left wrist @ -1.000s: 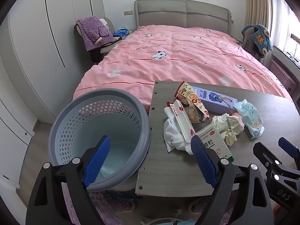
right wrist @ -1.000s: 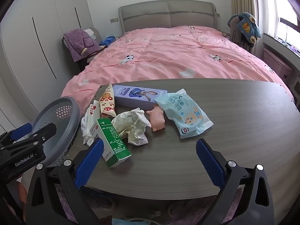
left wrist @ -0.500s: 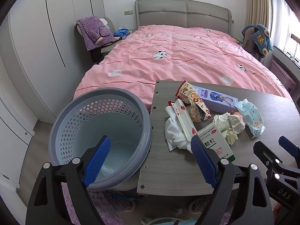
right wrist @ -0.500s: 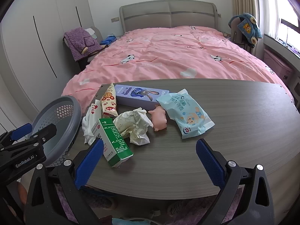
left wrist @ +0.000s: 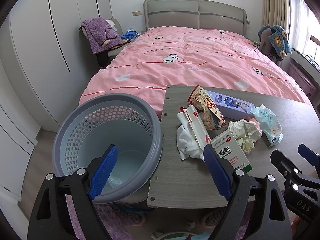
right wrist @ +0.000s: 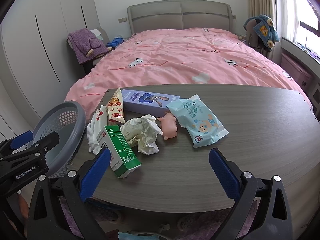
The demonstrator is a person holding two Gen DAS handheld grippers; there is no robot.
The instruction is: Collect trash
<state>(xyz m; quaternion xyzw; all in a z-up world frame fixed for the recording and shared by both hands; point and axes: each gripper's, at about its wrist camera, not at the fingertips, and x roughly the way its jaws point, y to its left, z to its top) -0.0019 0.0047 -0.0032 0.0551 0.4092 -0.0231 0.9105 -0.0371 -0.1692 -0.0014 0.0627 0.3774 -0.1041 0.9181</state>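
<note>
A grey perforated basket [left wrist: 84, 132] stands on the floor at the left end of a grey table [right wrist: 260, 132]. On the table lie a green-and-white medicine box [right wrist: 122, 150], crumpled paper [right wrist: 144, 132], a snack wrapper [right wrist: 115, 108], a white cloth with a red-and-white pack [left wrist: 190, 138], a purple box [right wrist: 150, 100], a pink toy pig [right wrist: 169, 126] and a blue wipes pack [right wrist: 198, 122]. My left gripper [left wrist: 160, 156] is open, straddling the basket rim and the table end. My right gripper [right wrist: 160, 160] is open, above the table's near edge, close to the medicine box.
A bed with a pink quilt [right wrist: 180, 60] lies behind the table. White wardrobes [left wrist: 40, 50] line the left wall. A chair with a purple robe [left wrist: 100, 34] stands by the bed. A purple rug [right wrist: 200, 226] covers the floor below.
Both grippers have drifted slightly; the views shift a little, with the table items sitting marginally further right in the right wrist view. Nothing was grasped or moved.
</note>
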